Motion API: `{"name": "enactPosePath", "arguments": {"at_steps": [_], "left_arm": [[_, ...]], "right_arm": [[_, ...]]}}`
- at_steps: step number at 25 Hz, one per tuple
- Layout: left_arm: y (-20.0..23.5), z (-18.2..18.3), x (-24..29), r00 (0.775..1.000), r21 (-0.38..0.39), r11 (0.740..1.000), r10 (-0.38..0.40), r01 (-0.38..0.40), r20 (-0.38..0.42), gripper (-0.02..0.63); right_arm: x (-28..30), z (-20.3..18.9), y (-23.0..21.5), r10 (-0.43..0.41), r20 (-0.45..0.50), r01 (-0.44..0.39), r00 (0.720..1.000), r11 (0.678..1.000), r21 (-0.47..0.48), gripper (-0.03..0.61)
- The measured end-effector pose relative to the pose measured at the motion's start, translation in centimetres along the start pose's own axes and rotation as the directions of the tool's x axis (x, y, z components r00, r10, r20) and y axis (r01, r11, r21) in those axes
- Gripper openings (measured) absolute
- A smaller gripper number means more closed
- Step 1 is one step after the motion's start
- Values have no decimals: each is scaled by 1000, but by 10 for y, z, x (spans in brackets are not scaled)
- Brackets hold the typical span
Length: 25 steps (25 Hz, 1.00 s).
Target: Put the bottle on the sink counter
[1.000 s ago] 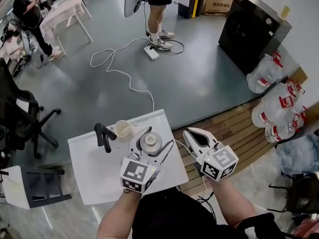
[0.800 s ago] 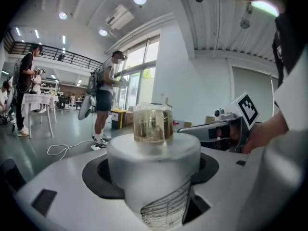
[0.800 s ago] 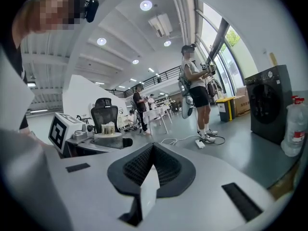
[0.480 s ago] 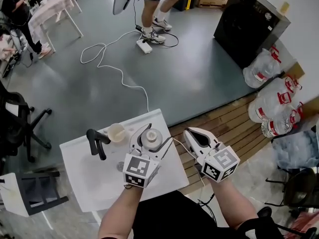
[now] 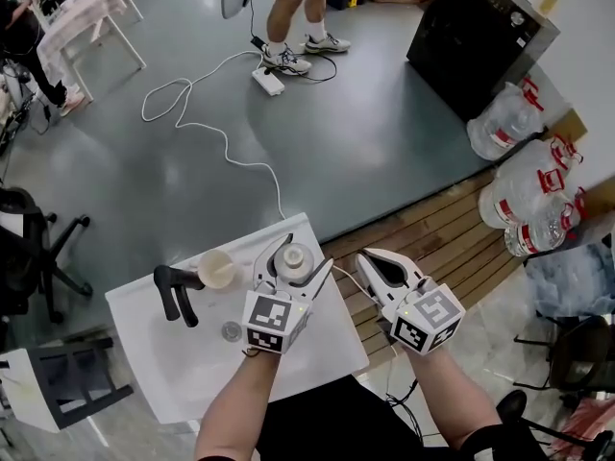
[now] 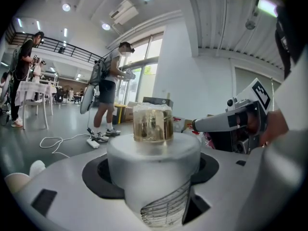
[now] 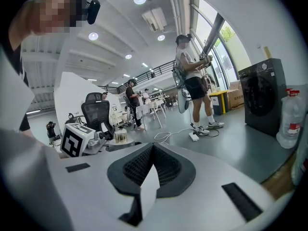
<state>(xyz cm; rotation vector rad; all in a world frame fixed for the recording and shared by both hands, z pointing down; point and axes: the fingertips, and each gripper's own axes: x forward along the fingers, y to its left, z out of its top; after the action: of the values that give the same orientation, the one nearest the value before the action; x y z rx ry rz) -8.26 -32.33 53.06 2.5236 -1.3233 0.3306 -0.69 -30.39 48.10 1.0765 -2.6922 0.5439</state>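
On the white sink counter (image 5: 322, 349) a pale cup (image 5: 217, 267) sits just beside the black faucet (image 5: 173, 288); what it holds cannot be told. The bottle (image 6: 154, 158), frosted white with a clear amber-tinted cap, stands upright over the counter's right side, gripped by the left tongs (image 5: 292, 265). Beyond lie grey floor (image 5: 365, 133), a white cable (image 5: 221, 134), a black washing machine (image 5: 476, 36), water jugs (image 5: 528, 200) and wooden decking (image 5: 452, 248). The right tongs (image 5: 370, 260) hang over the decking beside the counter, closed on nothing

White bottle (image 5: 296, 257), amber cap (image 6: 153, 124); white sink counter (image 5: 332, 332); black faucet (image 5: 173, 288).
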Motion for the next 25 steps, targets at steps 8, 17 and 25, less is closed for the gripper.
{"name": "enactPosePath", "arguments": {"at_steps": [8,17,25], "left_arm": [[13,-28,33,999,25,999,35,-34,-42,328],[37,-52,55,995,15,997,76,-76,-70,328],[45,-62,71,992,6,996,91,-91,-83,328]], "right_arm": [[8,-11,-16,-16,-1,16,1000,1000,26,14],[13,-36,-29,-36,-26,37,999,998,56,14],[8,-41,-41,-59,-36,61,998,996,61,14]]}}
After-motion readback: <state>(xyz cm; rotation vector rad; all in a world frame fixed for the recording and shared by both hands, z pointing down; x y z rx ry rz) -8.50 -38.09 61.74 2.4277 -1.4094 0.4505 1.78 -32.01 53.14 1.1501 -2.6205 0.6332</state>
